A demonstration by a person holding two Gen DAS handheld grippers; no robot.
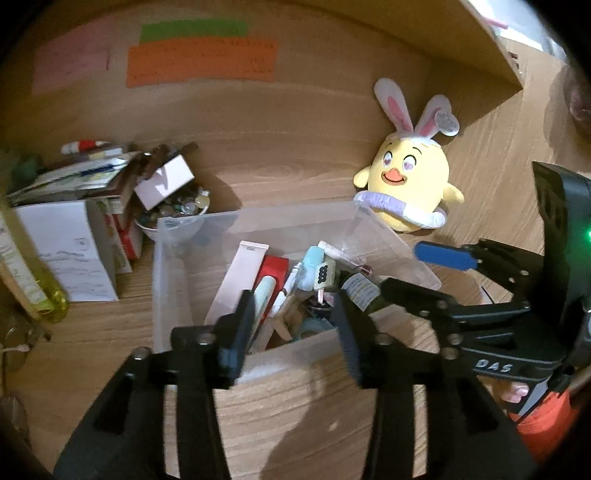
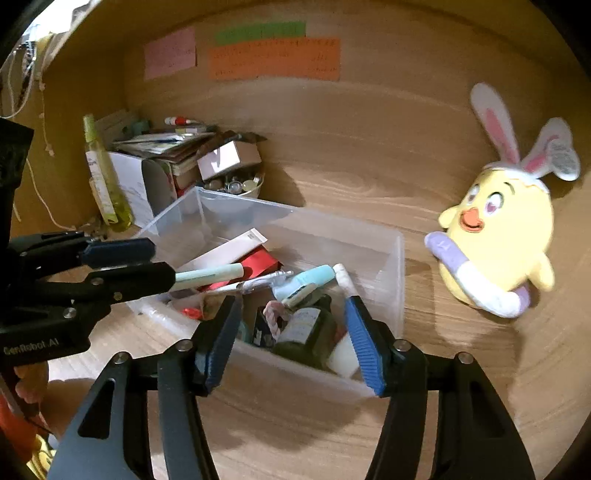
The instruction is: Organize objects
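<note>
You are working at a wooden desk point(image 1: 295, 177) with light grain, boxed in by a wooden back panel point(image 2: 369, 110) and a side wall. 3 paper notes are stuck to that panel: a pink note point(image 2: 170, 51), a green strip point(image 2: 260, 32) and an orange sheet point(image 2: 275, 59).

A clear plastic bin point(image 2: 384, 266) sits on the desk in front of you, packed with pens, a red box, a white sleeve and a dark green bottle point(image 2: 306, 332). Your left gripper point(image 1: 291, 332) hovers at the bin's near edge, jaws partly apart with nothing between them. Your right gripper point(image 2: 291, 339) hangs over the bin's near wall, blue pads partly apart and gripping nothing.

To the right of the bin, a yellow chick plush with rabbit ears point(image 1: 406, 177) leans against the back panel. To the left stand a pile of papers and boxes point(image 1: 74, 184), a bowl of small round trinkets point(image 1: 177, 214) and a yellow-green bottle point(image 2: 107, 184).
</note>
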